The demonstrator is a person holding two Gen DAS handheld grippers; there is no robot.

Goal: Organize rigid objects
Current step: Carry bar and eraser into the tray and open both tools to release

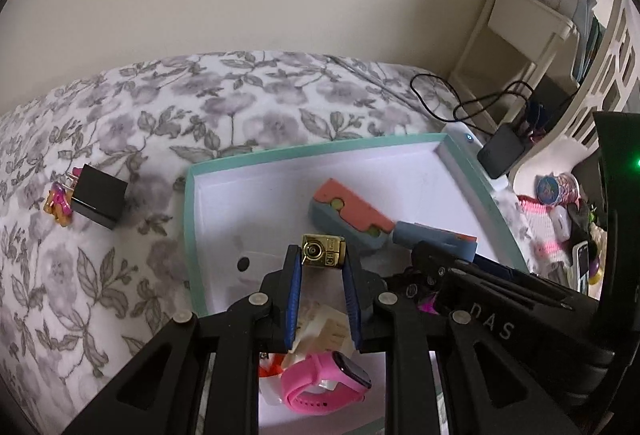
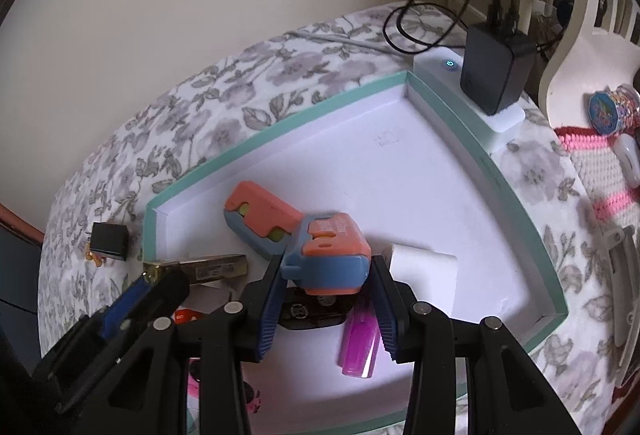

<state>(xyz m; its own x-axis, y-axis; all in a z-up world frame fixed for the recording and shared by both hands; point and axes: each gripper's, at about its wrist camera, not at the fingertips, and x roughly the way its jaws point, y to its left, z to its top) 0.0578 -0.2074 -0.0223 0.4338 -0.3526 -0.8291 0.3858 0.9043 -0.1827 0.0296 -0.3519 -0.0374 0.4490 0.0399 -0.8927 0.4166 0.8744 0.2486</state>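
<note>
Left gripper (image 1: 322, 259) clamps gold lighter (image 1: 324, 250) over tray (image 1: 192, 219).

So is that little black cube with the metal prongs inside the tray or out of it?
Out. The black cube sits on the floral bedspread, left of the teal-rimmed tray, apart from its wall.

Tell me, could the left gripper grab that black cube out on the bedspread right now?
Probably not yet: the left gripper is already shut on a gold lighter over the tray. The black cube lies uncovered outside it.
</note>
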